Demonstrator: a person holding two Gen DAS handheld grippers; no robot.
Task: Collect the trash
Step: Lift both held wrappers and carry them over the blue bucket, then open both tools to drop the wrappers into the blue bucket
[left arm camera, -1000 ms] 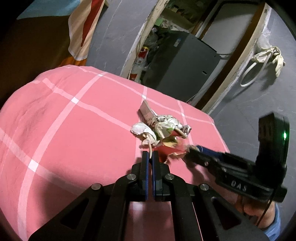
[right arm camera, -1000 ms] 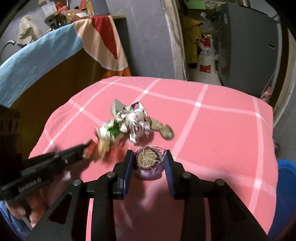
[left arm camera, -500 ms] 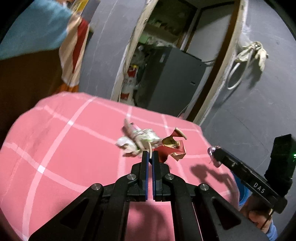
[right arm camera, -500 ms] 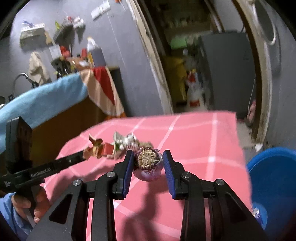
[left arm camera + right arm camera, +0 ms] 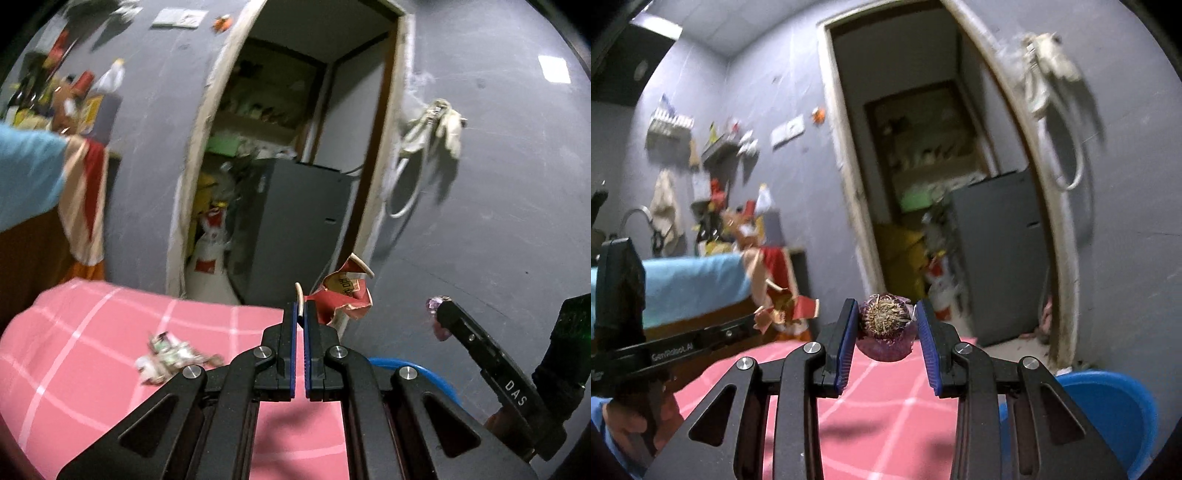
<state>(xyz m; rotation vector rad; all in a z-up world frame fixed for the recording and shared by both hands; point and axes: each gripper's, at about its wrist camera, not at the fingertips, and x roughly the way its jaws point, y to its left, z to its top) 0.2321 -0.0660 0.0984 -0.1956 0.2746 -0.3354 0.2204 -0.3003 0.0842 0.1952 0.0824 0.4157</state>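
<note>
Trash items, two in hand. We logged the left gripper [image 5: 303, 314] clamped tight on the pale rim of a torn red paper cup [image 5: 345, 295], the cup held in the air past the edge of the pink checked cloth [image 5: 92, 350]. We logged the right gripper [image 5: 886, 325] closed on a purple onion end [image 5: 884, 325], root side facing the camera, held above the same cloth. Crumpled wrappers [image 5: 170, 356] lay on the cloth, apart from both grippers. We noted a blue bucket [image 5: 1108, 406] low at the right, beside the cloth, below a grey wall [image 5: 498, 184].
</note>
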